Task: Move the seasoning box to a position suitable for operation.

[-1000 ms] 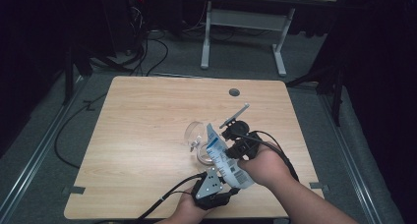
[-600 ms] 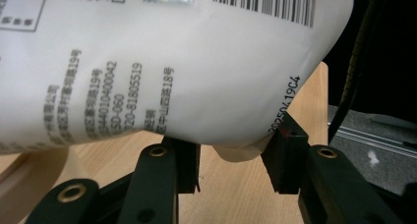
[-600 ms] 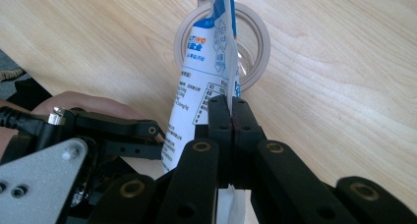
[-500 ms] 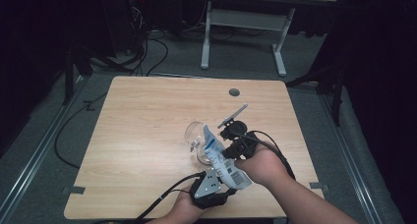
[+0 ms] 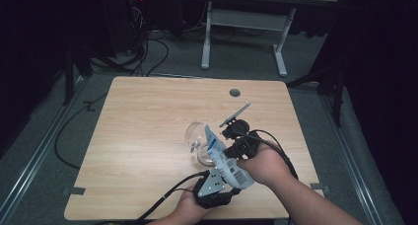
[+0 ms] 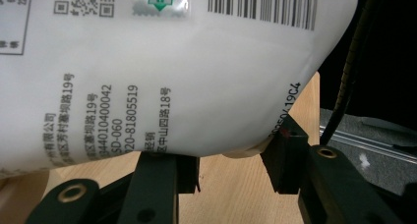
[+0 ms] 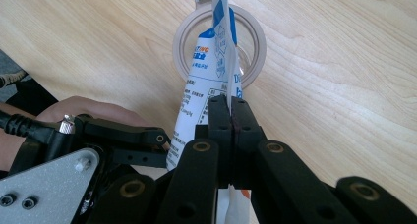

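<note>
A white pouch with blue print and a barcode [image 5: 223, 157] hangs tilted over the table, held from two sides. My left gripper [image 5: 227, 179] comes up from the front edge; in the left gripper view its jaws press the pouch's [image 6: 172, 76] rounded lower end, one on each side. My right gripper [image 5: 224, 142] is shut on the thin flat seam of the pouch [image 7: 204, 86], pads tight together. Under the pouch's upper corner stands a round clear container [image 7: 186, 40] on the wood, also seen as the clear container [image 5: 196, 136] in the high view.
The wooden table [image 5: 148, 136] has a dark cable hole [image 5: 235, 93] near its far edge. Cables trail from both grippers off the front edge. A white desk frame [image 5: 241, 32] stands on the grey floor beyond the table.
</note>
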`<action>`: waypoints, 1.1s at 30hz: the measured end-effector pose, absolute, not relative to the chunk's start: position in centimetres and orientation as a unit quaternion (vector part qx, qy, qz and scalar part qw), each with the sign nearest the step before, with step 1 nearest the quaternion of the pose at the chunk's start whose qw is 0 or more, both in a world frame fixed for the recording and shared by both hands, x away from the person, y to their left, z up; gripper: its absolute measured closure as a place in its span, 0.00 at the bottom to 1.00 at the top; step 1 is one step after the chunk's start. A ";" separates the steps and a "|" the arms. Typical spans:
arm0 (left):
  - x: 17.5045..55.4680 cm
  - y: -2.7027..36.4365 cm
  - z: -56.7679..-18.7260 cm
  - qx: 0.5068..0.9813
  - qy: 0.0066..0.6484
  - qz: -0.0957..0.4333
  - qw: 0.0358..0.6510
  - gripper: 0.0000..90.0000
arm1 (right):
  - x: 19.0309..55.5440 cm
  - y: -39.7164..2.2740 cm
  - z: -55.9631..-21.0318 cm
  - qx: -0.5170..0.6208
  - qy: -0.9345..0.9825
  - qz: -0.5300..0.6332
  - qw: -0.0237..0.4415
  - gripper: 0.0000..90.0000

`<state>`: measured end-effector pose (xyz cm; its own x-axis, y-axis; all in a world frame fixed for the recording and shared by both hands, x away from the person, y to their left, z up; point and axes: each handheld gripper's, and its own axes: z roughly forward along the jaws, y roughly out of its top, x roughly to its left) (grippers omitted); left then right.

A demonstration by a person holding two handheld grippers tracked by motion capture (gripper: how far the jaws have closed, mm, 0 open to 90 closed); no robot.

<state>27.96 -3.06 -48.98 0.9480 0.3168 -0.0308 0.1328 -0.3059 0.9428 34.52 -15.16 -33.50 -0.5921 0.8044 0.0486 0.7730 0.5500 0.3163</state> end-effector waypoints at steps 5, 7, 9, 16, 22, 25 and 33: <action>28.1 -3.3 -48.7 0.805 0.143 0.082 0.570 0.70 | 34.7 -15.3 -33.3 0.451 0.878 0.155 0.052 1.00; 28.2 -3.4 -48.5 0.805 0.143 0.082 0.570 0.70 | 34.8 -15.4 -33.3 0.447 0.878 0.159 0.055 1.00; 28.2 -3.5 -48.5 0.804 0.144 0.082 0.570 0.70 | 34.8 -15.4 -33.1 0.448 0.878 0.157 0.056 1.00; 28.3 -3.5 -48.4 0.804 0.146 0.080 0.572 0.70 | 34.8 -15.5 -33.1 0.446 0.879 0.159 0.058 1.00; 28.3 -3.5 -48.3 0.802 0.146 0.078 0.574 0.70 | 34.9 -15.4 -33.1 0.447 0.878 0.161 0.057 1.00; 28.3 -3.5 -48.2 0.802 0.146 0.077 0.573 0.70 | 34.9 -15.4 -33.1 0.449 0.877 0.161 0.058 1.00; 28.4 -3.5 -48.1 0.801 0.146 0.077 0.575 0.70 | 35.0 -15.3 -32.9 0.443 0.879 0.161 0.063 1.00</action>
